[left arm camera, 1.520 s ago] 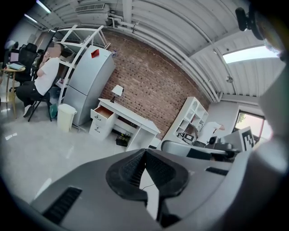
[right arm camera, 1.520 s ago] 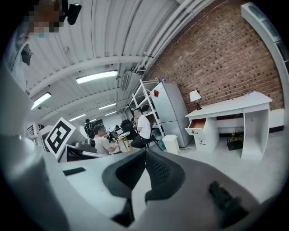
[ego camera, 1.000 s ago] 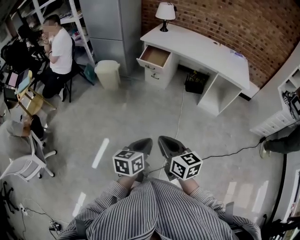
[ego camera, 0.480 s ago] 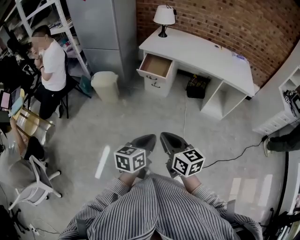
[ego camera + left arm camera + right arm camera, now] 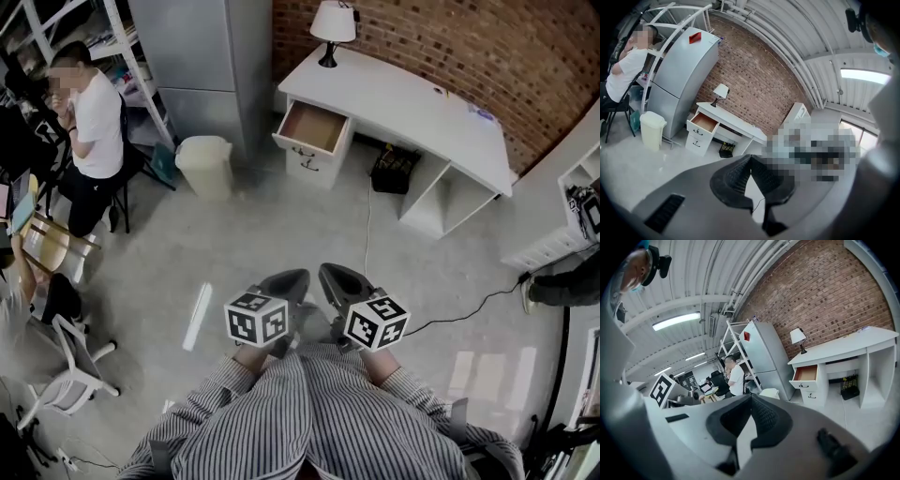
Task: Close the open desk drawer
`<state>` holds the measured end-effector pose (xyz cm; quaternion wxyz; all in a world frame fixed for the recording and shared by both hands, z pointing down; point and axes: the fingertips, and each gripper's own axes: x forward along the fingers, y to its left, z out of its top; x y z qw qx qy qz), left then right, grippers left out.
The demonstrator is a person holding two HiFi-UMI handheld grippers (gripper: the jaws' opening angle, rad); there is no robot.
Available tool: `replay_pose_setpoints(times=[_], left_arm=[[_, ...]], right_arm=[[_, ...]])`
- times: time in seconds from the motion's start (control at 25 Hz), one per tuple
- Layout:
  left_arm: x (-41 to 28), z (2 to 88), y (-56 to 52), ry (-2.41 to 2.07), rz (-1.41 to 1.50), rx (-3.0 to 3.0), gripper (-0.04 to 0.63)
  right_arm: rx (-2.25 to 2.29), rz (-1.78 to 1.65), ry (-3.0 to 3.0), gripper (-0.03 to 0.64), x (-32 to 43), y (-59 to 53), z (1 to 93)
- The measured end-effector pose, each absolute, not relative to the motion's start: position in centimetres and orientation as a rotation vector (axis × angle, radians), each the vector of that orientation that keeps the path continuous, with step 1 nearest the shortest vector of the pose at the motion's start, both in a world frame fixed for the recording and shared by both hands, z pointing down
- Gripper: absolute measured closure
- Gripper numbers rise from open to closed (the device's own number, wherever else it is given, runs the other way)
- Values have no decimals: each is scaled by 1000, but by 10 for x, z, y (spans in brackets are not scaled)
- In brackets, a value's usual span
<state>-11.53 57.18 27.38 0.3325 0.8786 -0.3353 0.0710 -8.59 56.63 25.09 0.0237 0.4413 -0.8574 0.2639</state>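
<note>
A white desk (image 5: 412, 103) stands against the brick wall, far ahead of me. Its top drawer (image 5: 312, 127) is pulled open, showing an empty wooden inside; it also shows in the left gripper view as the drawer (image 5: 704, 123) and in the right gripper view as the drawer (image 5: 806, 373). My left gripper (image 5: 292, 278) and right gripper (image 5: 328, 274) are held close to my chest, side by side, well short of the desk. Both are shut with nothing between the jaws: left gripper (image 5: 749, 157), right gripper (image 5: 751, 396).
A table lamp (image 5: 335, 24) stands on the desk's left end. A grey cabinet (image 5: 202, 56) and a cream bin (image 5: 205, 164) are left of the drawer. A black basket (image 5: 393, 170) sits under the desk, with a cable (image 5: 366, 225) across the floor. A seated person (image 5: 92, 122) is at the far left.
The view has shifted slightly and the desk now sits a little nearer. Both grippers stay shut, held near my chest.
</note>
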Motion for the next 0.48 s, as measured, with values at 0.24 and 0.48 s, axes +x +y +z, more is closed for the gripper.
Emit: replay_pose_setpoints(times=[0.24,0.48], left_arm=[[-121,279,535,-920,176,2271,583],[-109,284,475,-938,178,2281,583]], right_arm=[[1317,833,-2667,600,-93,528,259],[1287,808,-2662,600,-88,466,266]])
